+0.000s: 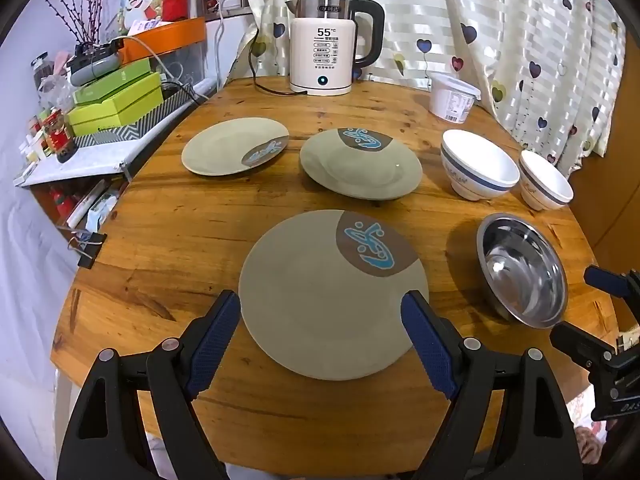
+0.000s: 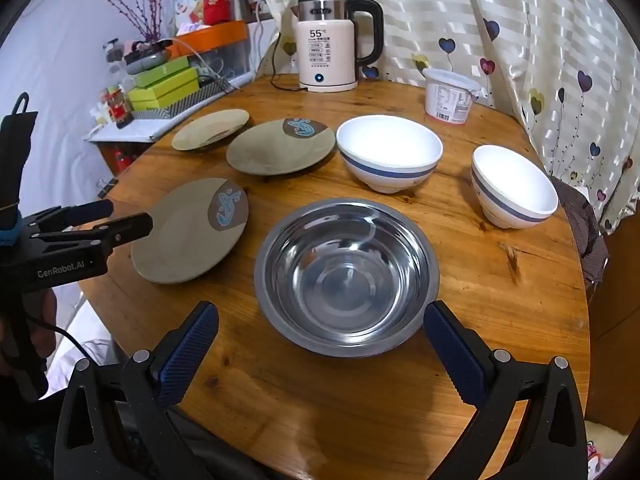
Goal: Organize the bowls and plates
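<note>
Three grey-green plates with a brown-and-blue motif lie apart on the round wooden table (image 1: 160, 240): a near plate (image 1: 332, 296), a middle plate (image 1: 360, 164) and a far left plate (image 1: 234, 152). Two white bowls with a blue band, one larger (image 2: 390, 152) and one smaller (image 2: 514, 186), stand upright at the right. A steel bowl (image 2: 346, 276) sits in front of them. My left gripper (image 1: 320, 298) is open, its fingers flanking the near plate's front part without gripping it. My right gripper (image 2: 320, 310) is open, held before the steel bowl, with nothing between its pads.
A white electric kettle (image 1: 324, 44) with its cord stands at the table's back edge, and a white lidded tub (image 1: 454, 98) beside the curtain. Green boxes (image 1: 116, 100) and clutter fill a shelf on the left. A binder clip (image 1: 90, 246) grips the table's left rim.
</note>
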`<action>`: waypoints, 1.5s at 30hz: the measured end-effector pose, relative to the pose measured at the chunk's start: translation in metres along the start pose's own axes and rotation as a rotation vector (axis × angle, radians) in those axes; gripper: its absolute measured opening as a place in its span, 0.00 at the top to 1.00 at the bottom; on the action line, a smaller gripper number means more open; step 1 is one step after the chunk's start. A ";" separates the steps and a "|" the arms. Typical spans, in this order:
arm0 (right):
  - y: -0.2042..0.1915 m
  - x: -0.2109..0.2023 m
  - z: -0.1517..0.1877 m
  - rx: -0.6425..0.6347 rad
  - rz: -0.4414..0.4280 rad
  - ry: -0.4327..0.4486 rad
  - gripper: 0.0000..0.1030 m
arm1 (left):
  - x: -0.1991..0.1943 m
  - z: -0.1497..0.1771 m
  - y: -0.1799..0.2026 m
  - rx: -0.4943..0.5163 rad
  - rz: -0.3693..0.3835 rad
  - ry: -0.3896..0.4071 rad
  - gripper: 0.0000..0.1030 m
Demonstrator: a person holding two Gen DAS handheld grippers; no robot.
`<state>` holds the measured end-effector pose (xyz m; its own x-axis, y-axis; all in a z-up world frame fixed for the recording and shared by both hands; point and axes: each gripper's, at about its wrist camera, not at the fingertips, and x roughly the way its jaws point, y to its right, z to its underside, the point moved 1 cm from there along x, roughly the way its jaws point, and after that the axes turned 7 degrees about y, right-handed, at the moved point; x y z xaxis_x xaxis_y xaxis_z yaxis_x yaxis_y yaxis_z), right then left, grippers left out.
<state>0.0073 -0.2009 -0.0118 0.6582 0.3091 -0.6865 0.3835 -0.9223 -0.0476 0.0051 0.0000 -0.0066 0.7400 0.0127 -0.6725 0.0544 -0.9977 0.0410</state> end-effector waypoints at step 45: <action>-0.008 0.004 -0.011 -0.010 -0.008 0.011 0.00 | 0.004 0.006 -0.003 -0.014 0.063 -0.074 0.19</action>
<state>0.0136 -0.1902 -0.0061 0.6622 0.3192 -0.6779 0.3954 -0.9174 -0.0458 0.0037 0.0022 -0.0135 0.6907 -0.0560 -0.7210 0.0185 -0.9953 0.0950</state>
